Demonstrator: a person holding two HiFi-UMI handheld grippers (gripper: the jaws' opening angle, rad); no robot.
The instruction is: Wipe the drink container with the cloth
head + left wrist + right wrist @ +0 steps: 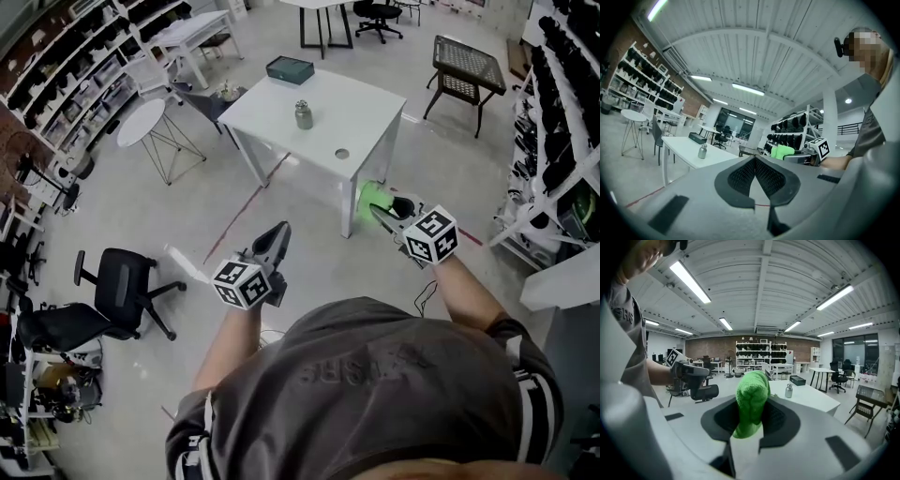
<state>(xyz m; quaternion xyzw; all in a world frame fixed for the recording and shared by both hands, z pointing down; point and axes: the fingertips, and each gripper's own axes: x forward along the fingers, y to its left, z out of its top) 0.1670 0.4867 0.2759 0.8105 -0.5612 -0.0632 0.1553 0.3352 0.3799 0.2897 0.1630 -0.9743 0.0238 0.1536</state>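
Right hand-held gripper [377, 208] clamps the cloth [751, 399]; left hand-held gripper [279, 232] is closed tight and empty. Best to step up to the table [361, 103], brace the drink container [304, 114], then wipe.

I read this as lab or workshop: racked shelves [70, 80] along both walls, white tables [366, 112], office chair [117, 281], brick wall [712, 345], strip lights [689, 281].

Overhead and gripper views toward table [323, 105]

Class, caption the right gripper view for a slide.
Right tool clamps a green cloth, facing the white table and metal drink container.
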